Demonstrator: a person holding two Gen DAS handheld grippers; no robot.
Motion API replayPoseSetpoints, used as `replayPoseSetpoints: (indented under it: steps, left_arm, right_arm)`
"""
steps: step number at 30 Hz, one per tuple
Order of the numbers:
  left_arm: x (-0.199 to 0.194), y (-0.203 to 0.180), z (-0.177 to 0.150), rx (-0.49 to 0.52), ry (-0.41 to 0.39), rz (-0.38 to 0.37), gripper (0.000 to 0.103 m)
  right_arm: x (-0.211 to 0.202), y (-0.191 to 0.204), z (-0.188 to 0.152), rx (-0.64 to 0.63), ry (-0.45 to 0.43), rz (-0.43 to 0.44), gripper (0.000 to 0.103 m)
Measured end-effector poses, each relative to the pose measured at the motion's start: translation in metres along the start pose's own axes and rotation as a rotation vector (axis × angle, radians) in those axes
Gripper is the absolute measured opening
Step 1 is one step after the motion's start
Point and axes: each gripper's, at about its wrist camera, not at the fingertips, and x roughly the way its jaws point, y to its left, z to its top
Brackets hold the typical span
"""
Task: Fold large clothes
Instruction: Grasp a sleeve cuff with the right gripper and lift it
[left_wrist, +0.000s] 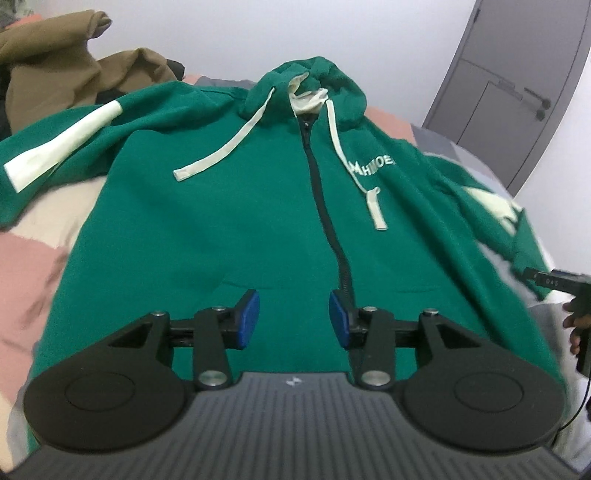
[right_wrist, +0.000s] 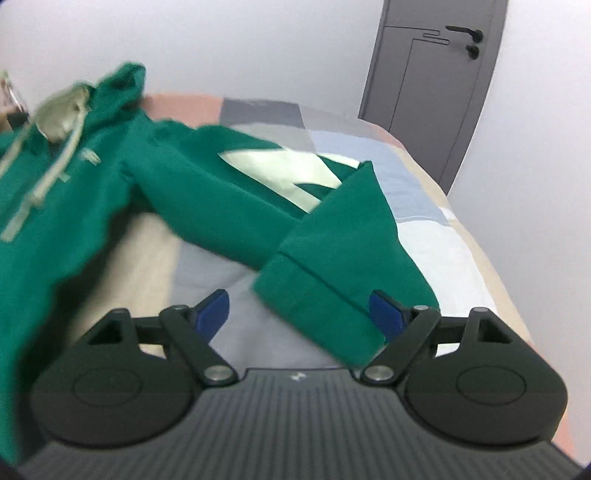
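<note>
The left wrist view looks up the front of a green zip-up hoodie (left_wrist: 229, 206) lying face up on a patchwork bedspread (left_wrist: 26, 254), hood toward the far wall, its dark zipper (left_wrist: 325, 206) closed and two cream drawstrings (left_wrist: 229, 140) trailing down from the hood. The left gripper (left_wrist: 294, 318) hangs over the hoodie's lower front just left of the zipper, its blue pads (left_wrist: 248, 319) parted with only flat fabric beneath them, gripping nothing. A brown garment (left_wrist: 74, 62) is heaped beyond the hoodie's far left sleeve. At the right edge, a hand (left_wrist: 576, 325) holds the other tool's handle beside the hoodie. In the right wrist view, the right gripper (right_wrist: 300, 314) has its fingers (right_wrist: 386, 314) spread wide around the hoodie's green sleeve cuff (right_wrist: 325, 306); the cuff sits between them, near the right pad, and whether it touches that pad cannot be told. A grey door (right_wrist: 432, 92) stands beyond the hoodie.
</note>
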Motion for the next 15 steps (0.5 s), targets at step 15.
replayPoseSetpoints:
  steps: [15]
  left_arm:
    - [0.038, 0.014, 0.008, -0.035, 0.017, -0.011, 0.048]
  right_arm:
    - [0.046, -0.033, -0.011, 0.005, -0.173, 0.019, 0.045]
